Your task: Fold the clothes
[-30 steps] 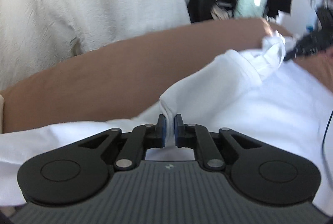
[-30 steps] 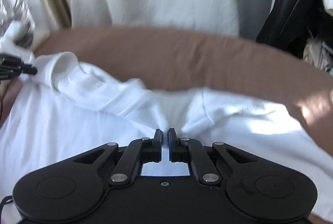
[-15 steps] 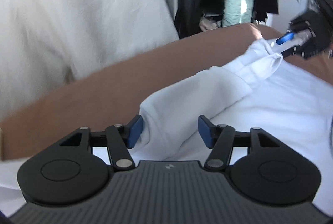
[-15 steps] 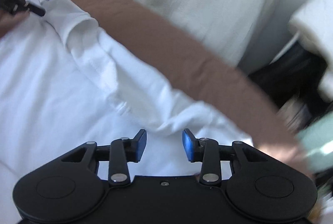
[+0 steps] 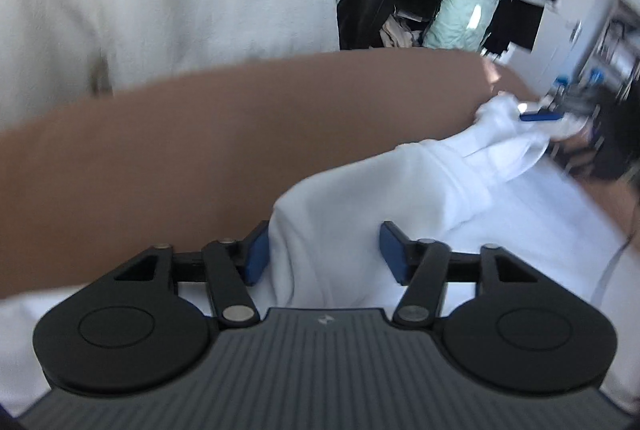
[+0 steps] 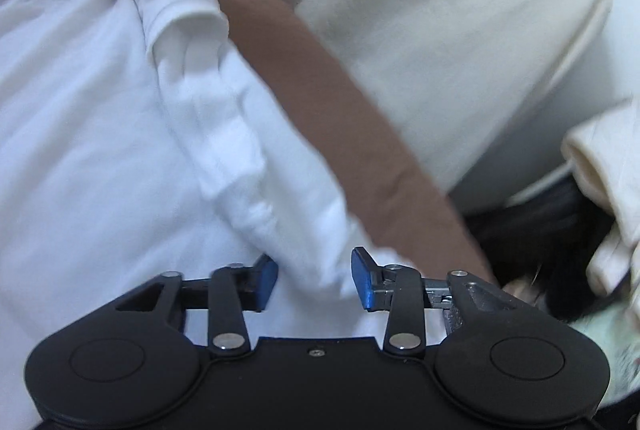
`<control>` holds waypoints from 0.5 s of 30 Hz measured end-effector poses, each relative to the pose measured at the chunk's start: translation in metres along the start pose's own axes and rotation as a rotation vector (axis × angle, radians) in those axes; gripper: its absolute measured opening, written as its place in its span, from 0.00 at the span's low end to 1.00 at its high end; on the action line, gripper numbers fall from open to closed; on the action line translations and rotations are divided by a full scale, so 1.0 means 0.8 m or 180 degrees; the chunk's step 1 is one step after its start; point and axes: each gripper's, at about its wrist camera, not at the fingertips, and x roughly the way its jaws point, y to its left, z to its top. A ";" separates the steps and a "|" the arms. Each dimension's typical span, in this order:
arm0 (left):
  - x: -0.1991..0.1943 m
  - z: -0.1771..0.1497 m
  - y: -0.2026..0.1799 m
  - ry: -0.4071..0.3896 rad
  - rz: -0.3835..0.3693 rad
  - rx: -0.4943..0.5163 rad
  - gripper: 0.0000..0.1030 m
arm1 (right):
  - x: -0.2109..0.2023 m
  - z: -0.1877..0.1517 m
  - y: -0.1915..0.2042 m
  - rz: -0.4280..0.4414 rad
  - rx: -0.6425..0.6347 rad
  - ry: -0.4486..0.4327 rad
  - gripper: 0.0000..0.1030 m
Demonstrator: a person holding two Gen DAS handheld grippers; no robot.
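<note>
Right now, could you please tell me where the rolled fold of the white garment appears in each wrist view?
Left wrist view: the rolled fold runs from bottom centre up to the right edge.
Right wrist view: the rolled fold runs from upper left down to bottom centre.
Shared landmark: the brown surface just beyond the fold.

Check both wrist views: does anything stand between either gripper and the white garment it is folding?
Nothing visible does. A fold of the white garment already lies between the closing jaws of the left gripper, and its bunched edge between the closing jaws of the right gripper. Only the brown surface lies beyond.
</note>
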 end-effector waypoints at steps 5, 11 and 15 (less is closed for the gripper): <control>0.011 0.033 0.004 -0.0233 0.0499 -0.0169 0.07 | 0.028 0.026 -0.055 -0.0083 0.0637 -0.0190 0.02; 0.023 0.084 0.056 -0.0662 0.1144 -0.0741 0.07 | 0.083 0.061 -0.136 -0.0436 0.1599 -0.0203 0.02; 0.047 0.104 0.053 -0.0552 0.1299 -0.0521 0.07 | 0.125 0.082 -0.139 -0.0613 0.1630 0.0067 0.02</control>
